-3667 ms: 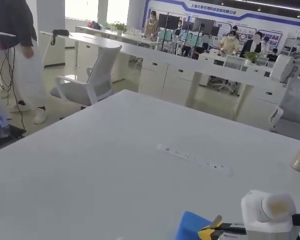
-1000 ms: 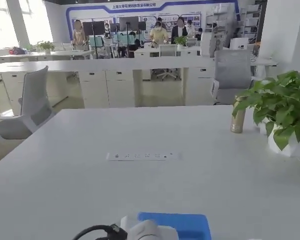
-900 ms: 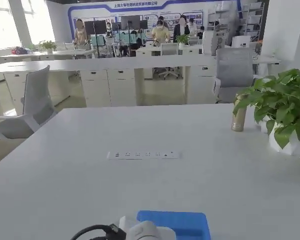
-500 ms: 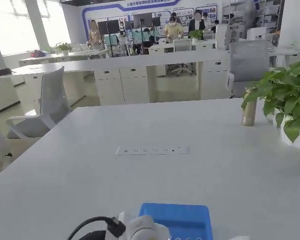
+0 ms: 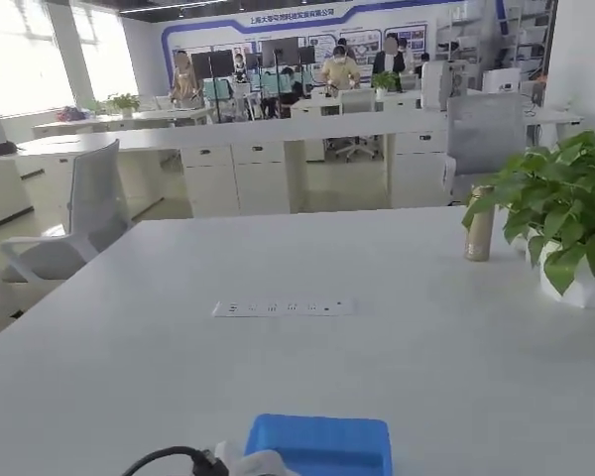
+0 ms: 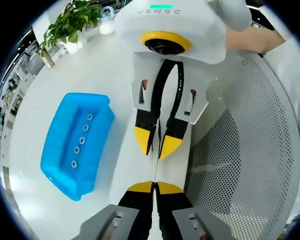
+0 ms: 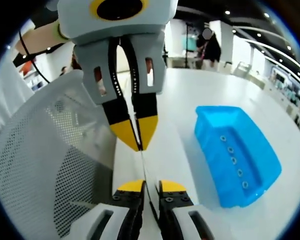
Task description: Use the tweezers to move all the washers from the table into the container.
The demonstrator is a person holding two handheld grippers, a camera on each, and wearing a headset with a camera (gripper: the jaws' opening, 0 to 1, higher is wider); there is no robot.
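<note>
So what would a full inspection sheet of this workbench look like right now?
Surface: white table, plain and level.
Job's things: blue container holding five washers in a row; thin tweezers run between the grippers' tips.
Clutter: power strip, gold bottle, potted plant.
Grippers: left gripper and right gripper tip to tip, both seemingly shut on the tweezers.
Cables: black cable at the near table edge.
Surroundings: mesh chair, white office chair, desks with people behind.
</note>
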